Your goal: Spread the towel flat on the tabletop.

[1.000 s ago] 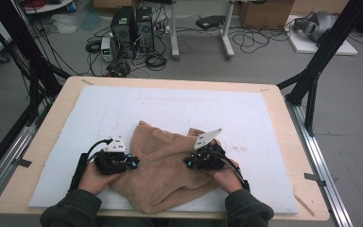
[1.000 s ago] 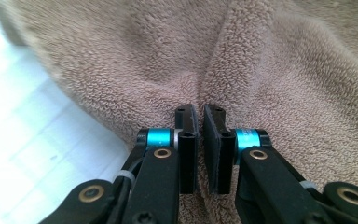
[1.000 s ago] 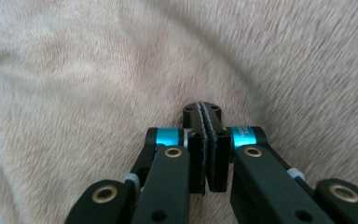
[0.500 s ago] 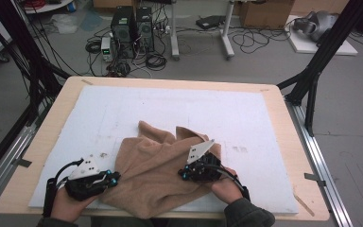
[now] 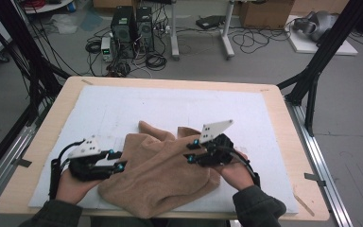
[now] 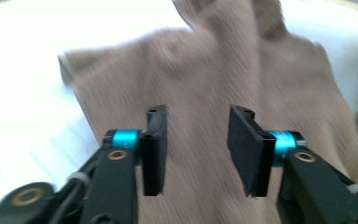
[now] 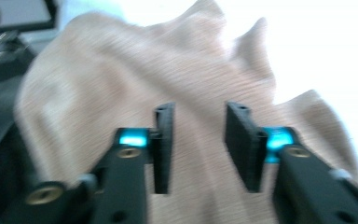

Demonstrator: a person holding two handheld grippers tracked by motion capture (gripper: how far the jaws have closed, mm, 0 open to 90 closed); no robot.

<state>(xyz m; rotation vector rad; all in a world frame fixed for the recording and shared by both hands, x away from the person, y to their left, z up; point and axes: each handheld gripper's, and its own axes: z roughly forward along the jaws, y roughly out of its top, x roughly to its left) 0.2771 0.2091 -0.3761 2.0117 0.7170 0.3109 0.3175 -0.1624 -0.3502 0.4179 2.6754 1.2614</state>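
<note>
Tan cloth (image 5: 163, 175) lies rumpled on the white mat (image 5: 137, 106) at the near edge of the table (image 5: 283, 118) in the high view, its front hem reaching the mat's near border and a loose corner poking up toward the middle. The left gripper (image 5: 118, 165) sits at the cloth's left edge and the right gripper (image 5: 189, 151) over its right half; both have just been opening and neither looks to have a hold. Bunched as it is, the cloth could slide off the near edge if either hand drags it back. From the left gripper view, the left gripper (image 6: 196, 142) has its jaws apart with nothing between them, the cloth (image 6: 205, 70) spread below and blurred; closing from here may catch only air, or pinch two layers at once and lock a fold in. From the right gripper view, the right gripper (image 7: 198, 140) likewise stands apart and empty above the cloth (image 7: 135, 79), with ridges rising ahead; grabbing a ridge rather than a hem would lift a lump and twist the fabric further.
</note>
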